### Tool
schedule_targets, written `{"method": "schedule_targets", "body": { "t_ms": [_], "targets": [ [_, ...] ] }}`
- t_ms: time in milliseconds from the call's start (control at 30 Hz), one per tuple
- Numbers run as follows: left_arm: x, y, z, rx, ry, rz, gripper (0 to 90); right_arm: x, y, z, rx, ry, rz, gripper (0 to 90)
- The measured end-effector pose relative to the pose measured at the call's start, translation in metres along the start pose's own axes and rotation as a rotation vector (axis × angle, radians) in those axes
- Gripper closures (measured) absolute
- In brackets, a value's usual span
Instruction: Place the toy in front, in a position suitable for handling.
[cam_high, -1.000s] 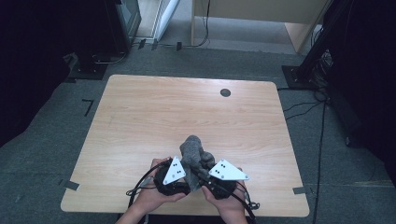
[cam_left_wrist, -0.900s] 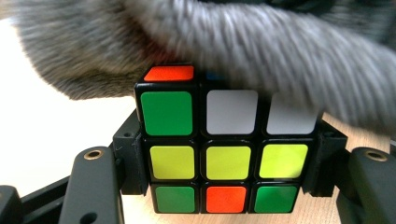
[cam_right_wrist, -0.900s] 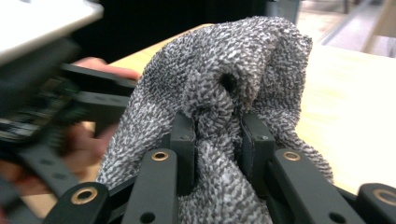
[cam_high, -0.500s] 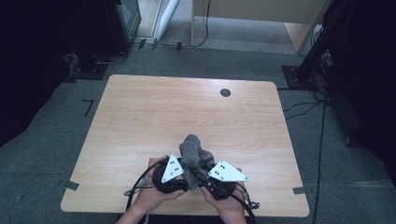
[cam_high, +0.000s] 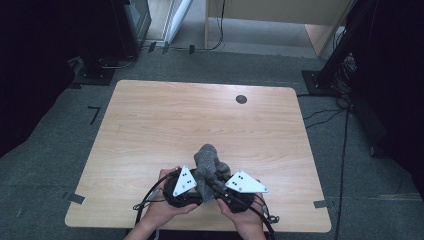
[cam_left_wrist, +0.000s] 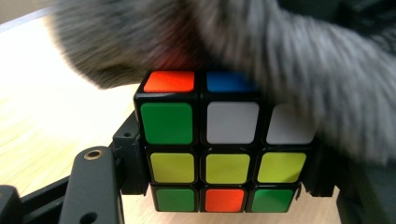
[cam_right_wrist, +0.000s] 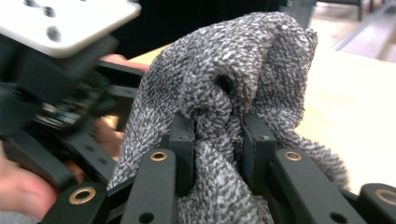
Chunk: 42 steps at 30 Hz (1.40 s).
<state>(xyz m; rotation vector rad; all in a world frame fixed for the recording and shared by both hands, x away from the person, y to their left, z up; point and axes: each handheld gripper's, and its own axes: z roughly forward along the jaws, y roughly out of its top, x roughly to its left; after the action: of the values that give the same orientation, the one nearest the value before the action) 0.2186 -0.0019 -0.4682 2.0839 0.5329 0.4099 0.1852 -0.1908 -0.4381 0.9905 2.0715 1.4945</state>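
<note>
Worktop (cam_high: 165, 120) of pale wood, rectangular with rounded corners, seen from above; wide bare surface stretching away toward the far edge, with a small dark round cap (cam_high: 241, 99) near the far right. Grey carpeted floor (cam_high: 45, 175) all around, black stands and cables beyond the far and right edges. All activity crowded against the near edge, at the middle.

Left claw (cam_high: 196, 186) held by the left hand (cam_high: 162, 210) low over the near edge, pointing toward the right one. Pinching a colourful black-framed puzzle cube (cam_left_wrist: 224, 144) by its two sides; green, white, yellow and orange stickers facing the left gripper view, orange and blue on top. Cube sitting just above the wood, half covered from above and from the side by cloth.

Right claw (cam_right_wrist: 217, 140) held by the right hand (cam_high: 242, 215) close beside the left, angled inward. Pressed together on a bunched fold of a grey knitted cloth (cam_high: 207, 165), squeezed tight between the two black jaws. Cloth rising in a rounded hump between the two claws and draping over the cube, touching its top.
</note>
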Motion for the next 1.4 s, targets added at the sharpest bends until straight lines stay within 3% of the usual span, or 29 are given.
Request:
{"method": "schedule_targets", "body": {
  "t_ms": [67,233,300,367,433,567,700,800,867,967,1100,1233,1333,1400],
  "targets": [
    [-0.001,0.001,-0.002,-0.012,-0.006,0.002,33.8,0.000,0.001,-0.001,0.000,-0.007,0.002,71.0],
    [0.010,0.002,-0.010,-0.052,0.008,-0.027,33.8,-0.021,0.000,-0.007,-0.005,-0.054,0.078,71.1],
    [0.014,0.002,-0.013,-0.068,0.023,-0.043,33.8,-0.023,0.000,-0.009,-0.016,-0.036,0.084,71.6],
    [0.016,0.002,-0.015,-0.075,0.023,-0.054,33.9,-0.018,0.003,-0.010,-0.018,-0.001,0.064,71.8],
    [0.014,0.001,-0.013,-0.063,0.027,-0.050,33.9,-0.011,0.006,-0.008,-0.016,0.001,0.022,71.8],
    [0.003,0.002,-0.007,-0.043,0.006,-0.005,33.9,-0.005,0.006,-0.006,-0.014,0.025,0.010,71.7],
    [-0.003,0.003,-0.007,-0.056,-0.012,0.034,33.9,-0.012,0.005,-0.006,-0.013,0.002,0.032,71.7],
    [0.002,0.003,-0.010,-0.062,0.000,0.019,33.9,-0.021,0.004,-0.008,-0.002,-0.042,0.059,71.8],
    [0.006,0.002,-0.011,-0.058,0.011,0.006,33.9,-0.023,0.002,-0.009,0.000,-0.048,0.073,71.9],
    [0.005,0.001,-0.009,-0.048,0.010,0.000,33.9,-0.013,0.003,-0.007,-0.006,-0.017,0.041,71.8],
    [-0.003,0.002,-0.006,-0.046,-0.022,0.034,33.8,0.001,0.006,-0.005,-0.008,0.033,0.001,71.7],
    [-0.004,0.003,-0.007,-0.056,-0.029,0.040,33.9,-0.012,0.006,-0.007,-0.015,0.023,0.064,71.9],
    [0.005,0.002,-0.010,-0.056,-0.004,0.008,33.9,-0.023,0.002,-0.008,-0.007,-0.016,0.100,71.9],
    [0.006,0.002,-0.010,-0.050,-0.002,0.000,33.9,-0.021,0.001,-0.008,-0.005,-0.014,0.098,71.9]
  ]
}}
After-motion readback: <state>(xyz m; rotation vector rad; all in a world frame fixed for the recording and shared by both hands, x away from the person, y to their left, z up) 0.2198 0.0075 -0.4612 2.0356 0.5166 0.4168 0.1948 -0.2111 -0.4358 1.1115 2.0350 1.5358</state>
